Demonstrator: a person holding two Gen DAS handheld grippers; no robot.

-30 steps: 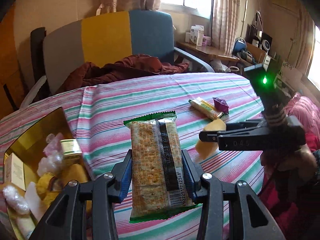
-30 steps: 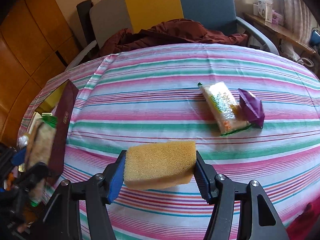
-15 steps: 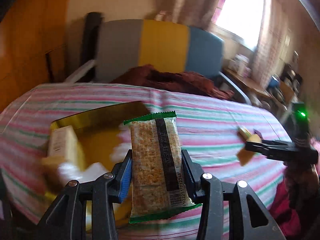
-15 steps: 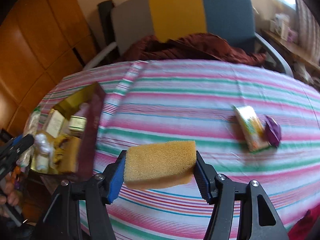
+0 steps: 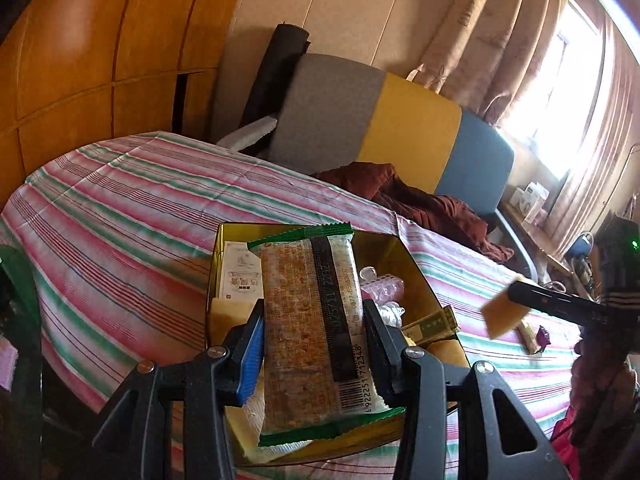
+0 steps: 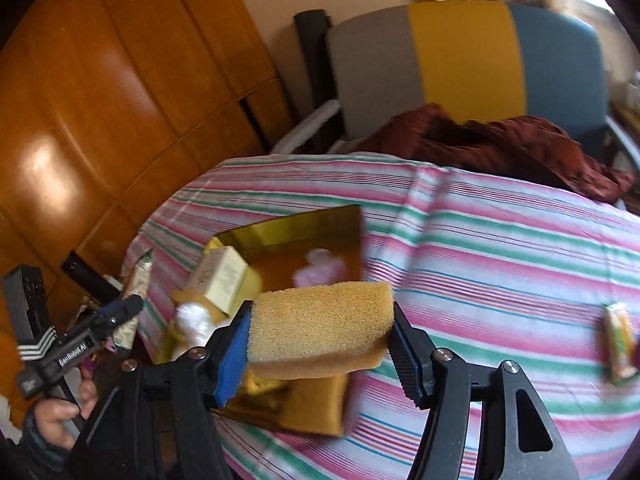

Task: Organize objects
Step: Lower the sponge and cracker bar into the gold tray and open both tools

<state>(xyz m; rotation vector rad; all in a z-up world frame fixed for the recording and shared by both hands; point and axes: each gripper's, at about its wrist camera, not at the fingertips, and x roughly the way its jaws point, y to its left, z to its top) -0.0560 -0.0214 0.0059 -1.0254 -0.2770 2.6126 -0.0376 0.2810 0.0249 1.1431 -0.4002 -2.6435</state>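
Left gripper (image 5: 314, 342) clamped on green-edged cracker packet (image 5: 316, 336), barcode end toward camera, same grip as a second ago. Packet now over the gold box (image 5: 416, 276); a second ago over bare striped tablecloth (image 5: 120, 216) with box off at 8 o'clock of the frame. Left view swung: wooden wall panels (image 5: 100, 40) now fill 10 o'clock, window (image 5: 560, 92) pushed to 2 o'clock.

In box, around the packet: cream carton (image 5: 236, 272) at 10 o'clock, clear pink bubble pack (image 5: 384, 284) at 2 o'clock, flat gold carton (image 5: 430, 324) at 3 o'clock.

Right gripper (image 6: 320, 344) pinching yellow sponge (image 6: 320, 328), both pads against its ends, unchanged. Sponge now over near corner of gold box (image 6: 296, 228); a second ago over open cloth, box at far left edge. Right view blurred. Box contents seen there: cream carton (image 6: 222, 280), pink-white blob (image 6: 320, 268), white wrapped lump (image 6: 194, 320).

Left behind on tablecloth (image 6: 500, 248): orange-green snack bar (image 6: 618, 344) at 3 o'clock of right view, a second ago near centre-right. Purple wrapper cut off by frame edge there; visible in left view (image 5: 543, 336) beside snack bar (image 5: 528, 336), just past sponge (image 5: 502, 314) in right gripper (image 5: 520, 300).

Left gripper (image 6: 120, 312) and bare hand (image 6: 60, 408) at 8 o'clock of right view, packet (image 6: 134, 292) in it.
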